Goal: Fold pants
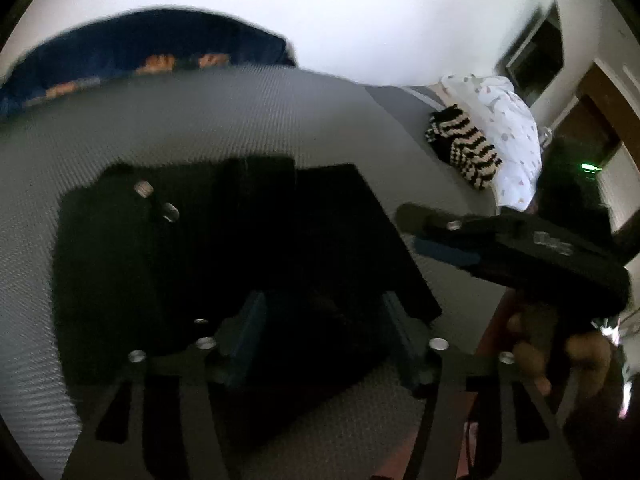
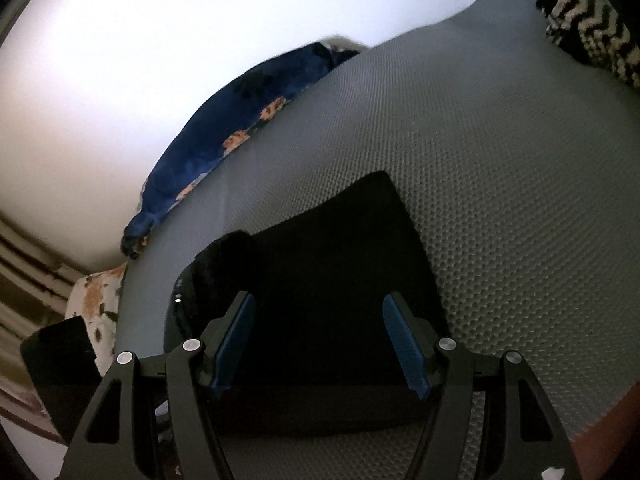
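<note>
Pants (image 2: 332,280): black, folded into a compact rectangle, flat on grey textured mattress (image 2: 500,184).
Left gripper (image 1: 320,332): jaws spread, empty, above pants.
Right gripper (image 2: 320,336): jaws spread, empty.

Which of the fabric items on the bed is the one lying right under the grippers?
The black pants, folded flat on the grey mattress. The striped knit and blue floral blanket lie off at the bed's edges.

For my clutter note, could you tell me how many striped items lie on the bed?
1: a black-and-cream striped item lies at the bed's far right edge beside the white pillow; others may be hidden.
</note>
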Tool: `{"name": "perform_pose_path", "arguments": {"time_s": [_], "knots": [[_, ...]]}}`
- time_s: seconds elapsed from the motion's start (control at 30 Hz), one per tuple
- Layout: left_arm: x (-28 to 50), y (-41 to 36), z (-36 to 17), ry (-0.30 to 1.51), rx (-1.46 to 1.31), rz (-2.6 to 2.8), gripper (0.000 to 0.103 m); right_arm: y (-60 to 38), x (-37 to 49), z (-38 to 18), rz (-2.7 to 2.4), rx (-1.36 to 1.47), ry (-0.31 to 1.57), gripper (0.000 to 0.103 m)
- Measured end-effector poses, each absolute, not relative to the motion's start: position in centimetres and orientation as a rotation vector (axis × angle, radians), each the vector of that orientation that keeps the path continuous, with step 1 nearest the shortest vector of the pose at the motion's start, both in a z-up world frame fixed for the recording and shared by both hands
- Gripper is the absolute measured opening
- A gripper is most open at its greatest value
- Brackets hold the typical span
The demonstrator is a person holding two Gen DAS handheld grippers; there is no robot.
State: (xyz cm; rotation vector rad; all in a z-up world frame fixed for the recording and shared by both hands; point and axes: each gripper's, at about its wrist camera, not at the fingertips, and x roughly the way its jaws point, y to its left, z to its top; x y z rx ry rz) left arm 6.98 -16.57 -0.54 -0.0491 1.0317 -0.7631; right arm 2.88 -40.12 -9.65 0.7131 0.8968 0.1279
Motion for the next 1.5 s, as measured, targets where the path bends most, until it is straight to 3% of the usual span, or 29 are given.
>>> {"name": "perform_pose_path", "arguments": {"time_s": [0.4,0.63,0.83,0.93,1.03,1.5], "knots": [[8.3,-4.0,0.3,0.988,-0.168,-0.390,0.067,-37.8,6.7,-13.2,0.535,0.691,1.062,0.065],[9.1,-0.1,-2.4,1.052,-0.241,-0.242,0.067,-36.1,9.3,-14.9,0.607,0.709,1.074,0.039],[8.9,-0.2,-3.8,1.083,-0.235,-0.235,0.067,-33.6,10.8,-15.1,0.656,0.731,1.050,0.039],[8.9,-0.7,-3.8,1.077,-0.212,-0.230,0.067,-33.0,10.9,-14.6,0.619,0.714,1.050,0.033],[8.8,-0.9,-3.5,1.066,-0.189,-0.228,0.067,-33.0,9.9,-13.2,0.576,0.684,1.014,0.013],[8.9,-2.1,-3.1,1.039,-0.113,-0.212,0.067,-31.8,8.5,-4.8,0.504,0.553,0.901,0.009]]}}
